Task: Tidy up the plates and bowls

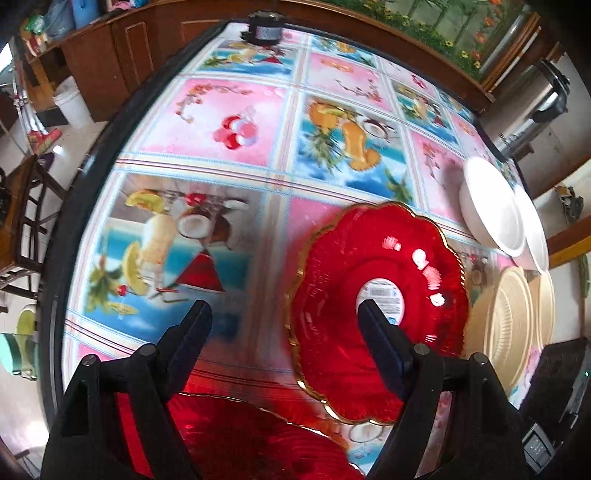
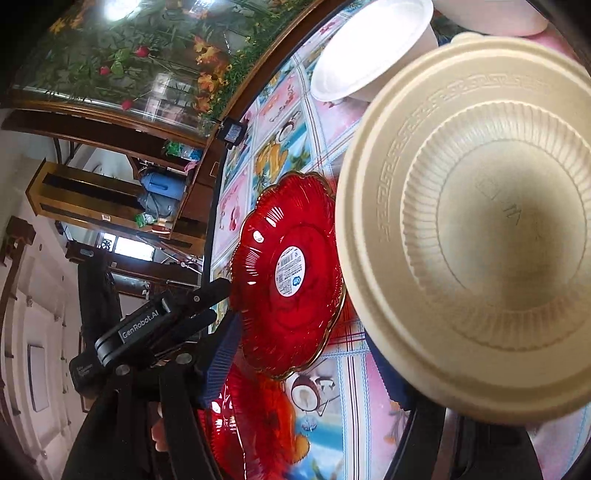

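A red glass plate (image 1: 376, 314) (image 2: 291, 273) with a gold rim and a white sticker lies on the patterned tablecloth. A second red plate (image 1: 251, 443) (image 2: 258, 417) lies nearer, partly under my left gripper (image 1: 284, 314) (image 2: 218, 301). That gripper is open, with one finger above the sticker. A cream ribbed bowl (image 2: 472, 229) (image 1: 506, 325) fills the right wrist view. My right gripper (image 2: 303, 354) is open: one finger (image 2: 221, 350) stands clear of the bowl, the other is mostly hidden behind its rim. White bowls (image 1: 491, 206) (image 2: 369, 48) sit beyond.
The table's dark edge (image 1: 74, 206) curves along the left, with a wooden chair (image 1: 22, 229) and a white bucket (image 1: 72, 105) past it. A small black device (image 1: 264, 27) (image 2: 231, 131) sits at the far edge. A steel urn (image 1: 535, 107) stands off the right side.
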Demonstrator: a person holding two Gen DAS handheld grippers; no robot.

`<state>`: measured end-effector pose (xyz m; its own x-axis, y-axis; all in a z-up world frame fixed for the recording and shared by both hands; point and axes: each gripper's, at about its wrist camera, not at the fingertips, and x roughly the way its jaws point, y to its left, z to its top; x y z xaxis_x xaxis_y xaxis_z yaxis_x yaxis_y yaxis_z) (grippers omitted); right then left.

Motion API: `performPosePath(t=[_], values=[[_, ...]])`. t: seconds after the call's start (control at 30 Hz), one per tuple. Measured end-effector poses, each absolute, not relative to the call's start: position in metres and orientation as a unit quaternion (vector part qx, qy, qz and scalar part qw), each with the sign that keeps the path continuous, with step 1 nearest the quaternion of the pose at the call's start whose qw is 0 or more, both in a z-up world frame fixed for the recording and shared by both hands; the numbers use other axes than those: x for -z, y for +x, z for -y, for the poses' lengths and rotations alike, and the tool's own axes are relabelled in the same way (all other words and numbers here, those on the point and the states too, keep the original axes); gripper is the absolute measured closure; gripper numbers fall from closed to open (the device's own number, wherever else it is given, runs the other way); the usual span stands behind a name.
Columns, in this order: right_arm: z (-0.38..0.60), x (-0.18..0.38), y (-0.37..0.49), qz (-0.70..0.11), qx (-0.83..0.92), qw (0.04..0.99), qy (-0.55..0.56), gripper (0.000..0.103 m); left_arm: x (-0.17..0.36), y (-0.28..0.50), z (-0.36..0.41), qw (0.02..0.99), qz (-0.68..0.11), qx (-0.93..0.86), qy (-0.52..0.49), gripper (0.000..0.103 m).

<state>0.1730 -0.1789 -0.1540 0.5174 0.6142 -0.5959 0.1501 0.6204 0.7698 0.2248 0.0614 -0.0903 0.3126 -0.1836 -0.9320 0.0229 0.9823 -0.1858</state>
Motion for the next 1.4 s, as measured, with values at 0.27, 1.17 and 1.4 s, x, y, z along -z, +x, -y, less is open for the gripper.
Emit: performPosePath(t=[0.27, 1.17, 1.4], values=[[0.181, 0.163, 0.18, -0.467, -0.141, 0.761, 0.427, 0.06, 0.099, 0.219, -0.042, 0.796, -0.598, 0.072, -0.054, 0.077], [0.165, 0.09, 0.134, -0.382, -0.182, 0.819, 0.388, 0.092, -0.009, 0.121, -0.069, 0.888, -0.454, 0.053, -0.05, 0.092], [0.139, 0.057, 0.088, -0.366, -0.231, 0.828, 0.357, 0.092, -0.029, 0.048, -0.103, 0.911, -0.407, 0.03, -0.057, 0.092]])
